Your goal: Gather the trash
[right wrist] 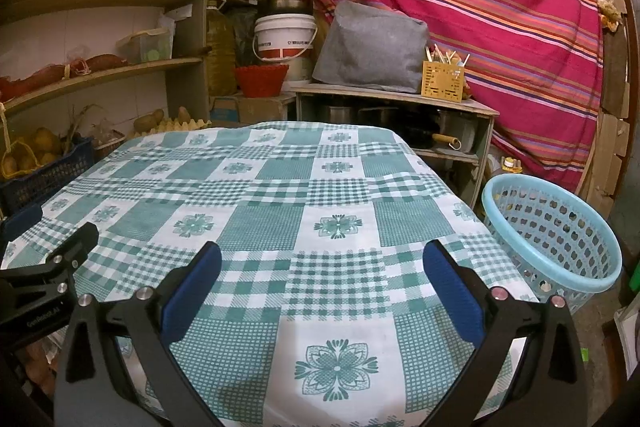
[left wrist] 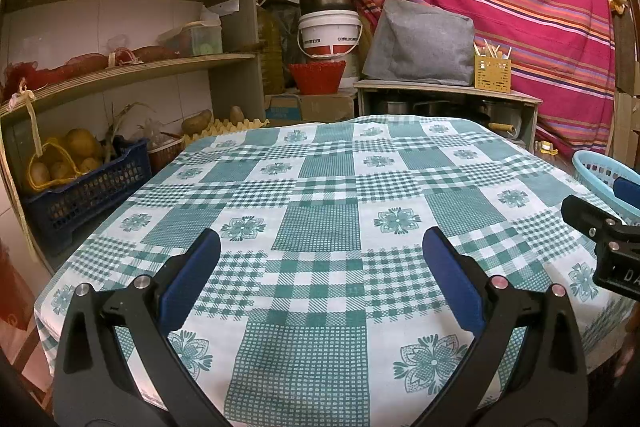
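Observation:
A table under a green-and-white checked cloth (left wrist: 320,187) (right wrist: 280,195) fills both views, with nothing lying on the cloth that I can see. My left gripper (left wrist: 321,247) hovers over the near edge, open, nothing between its blue pads. My right gripper (right wrist: 322,259) is open too, also holding nothing. A light blue perforated basket (right wrist: 556,247) stands beside the table's right edge; its rim (left wrist: 596,167) shows at the right of the left wrist view. Small bits seem to lie inside it, unclear. Each gripper shows in the other's view: the right one (left wrist: 608,235), the left one (right wrist: 44,267).
Wooden shelves (left wrist: 120,67) with boxes and baskets stand on the left, above a dark blue crate of potatoes (left wrist: 80,191). Behind the table are a low cabinet (right wrist: 400,115) with pans, a white bucket (right wrist: 284,39), a red bowl (right wrist: 260,79) and a striped red curtain (right wrist: 480,7).

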### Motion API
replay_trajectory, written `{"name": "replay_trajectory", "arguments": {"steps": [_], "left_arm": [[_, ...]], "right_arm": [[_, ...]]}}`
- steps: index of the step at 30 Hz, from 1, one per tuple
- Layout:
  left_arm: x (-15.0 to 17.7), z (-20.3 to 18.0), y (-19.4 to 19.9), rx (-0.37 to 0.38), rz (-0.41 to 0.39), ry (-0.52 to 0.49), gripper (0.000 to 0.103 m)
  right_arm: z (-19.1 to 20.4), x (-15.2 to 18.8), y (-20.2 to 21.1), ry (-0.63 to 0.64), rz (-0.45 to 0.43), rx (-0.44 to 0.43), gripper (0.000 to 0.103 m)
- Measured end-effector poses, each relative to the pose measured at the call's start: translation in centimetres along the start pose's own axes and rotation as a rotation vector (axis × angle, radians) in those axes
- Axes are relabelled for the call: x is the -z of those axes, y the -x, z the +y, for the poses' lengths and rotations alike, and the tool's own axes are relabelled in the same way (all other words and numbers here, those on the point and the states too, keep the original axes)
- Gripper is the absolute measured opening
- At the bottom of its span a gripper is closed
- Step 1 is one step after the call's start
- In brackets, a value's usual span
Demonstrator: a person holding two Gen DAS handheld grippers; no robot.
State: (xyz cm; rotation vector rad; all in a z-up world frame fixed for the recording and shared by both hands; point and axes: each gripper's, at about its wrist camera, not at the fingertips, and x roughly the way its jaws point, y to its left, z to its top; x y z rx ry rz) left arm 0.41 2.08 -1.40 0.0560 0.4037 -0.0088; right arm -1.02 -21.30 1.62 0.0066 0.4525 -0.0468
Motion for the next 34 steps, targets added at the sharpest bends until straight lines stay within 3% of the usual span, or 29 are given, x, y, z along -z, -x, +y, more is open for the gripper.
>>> {"name": "replay_trajectory", "arguments": {"steps": [34], "left_arm": [[-0.09,-0.53,0.38,-0.005,-0.021,-0.037,0.098]], "right_arm": [[0.19,0.06,0.05,0.002,-0.002,0.001,0.098]]}}
